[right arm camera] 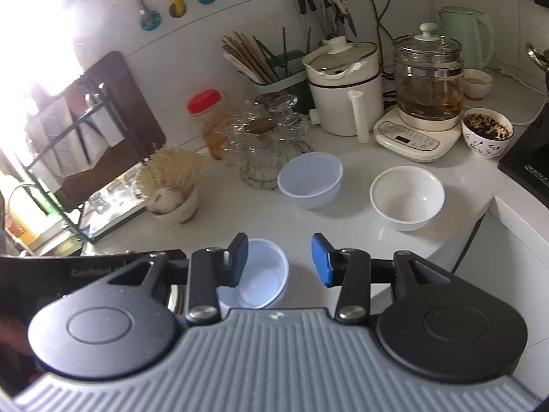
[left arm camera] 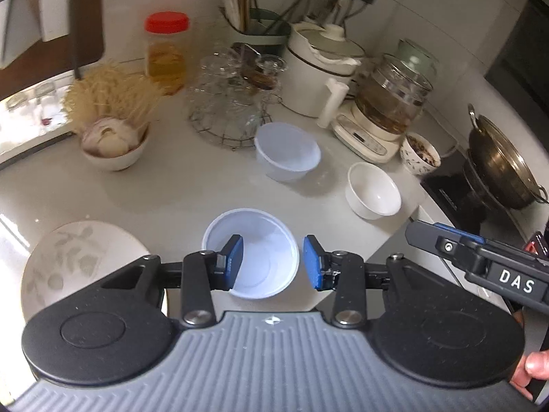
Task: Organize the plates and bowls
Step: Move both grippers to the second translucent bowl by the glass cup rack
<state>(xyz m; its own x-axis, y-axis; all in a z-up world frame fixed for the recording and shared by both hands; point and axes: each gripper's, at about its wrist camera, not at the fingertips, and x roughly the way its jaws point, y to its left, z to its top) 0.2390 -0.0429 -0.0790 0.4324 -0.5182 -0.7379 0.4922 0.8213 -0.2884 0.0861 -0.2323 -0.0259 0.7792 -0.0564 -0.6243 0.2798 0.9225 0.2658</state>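
Note:
A pale blue plastic bowl [left arm camera: 264, 250] stands on the white counter near its front edge. My left gripper [left arm camera: 273, 261] is open above it, the left finger over the bowl's inside, the right finger outside its rim. A second plastic bowl [left arm camera: 287, 151] stands farther back and a white ceramic bowl [left arm camera: 373, 190] to the right. A leaf-patterned plate [left arm camera: 75, 257] lies at the left. In the right wrist view my right gripper [right arm camera: 279, 261] is open and empty over the near bowl [right arm camera: 262, 274], with the second plastic bowl [right arm camera: 310, 180] and ceramic bowl [right arm camera: 407, 197] beyond.
A wire rack of glassware [left arm camera: 233, 103], a bowl of garlic with straw [left arm camera: 113, 137], a red-lidded jar [left arm camera: 167, 51], a white cooker [left arm camera: 319, 68], a glass kettle [left arm camera: 391, 103] and a patterned bowl [left arm camera: 420, 152] line the back. A wok [left arm camera: 504, 161] sits at the right.

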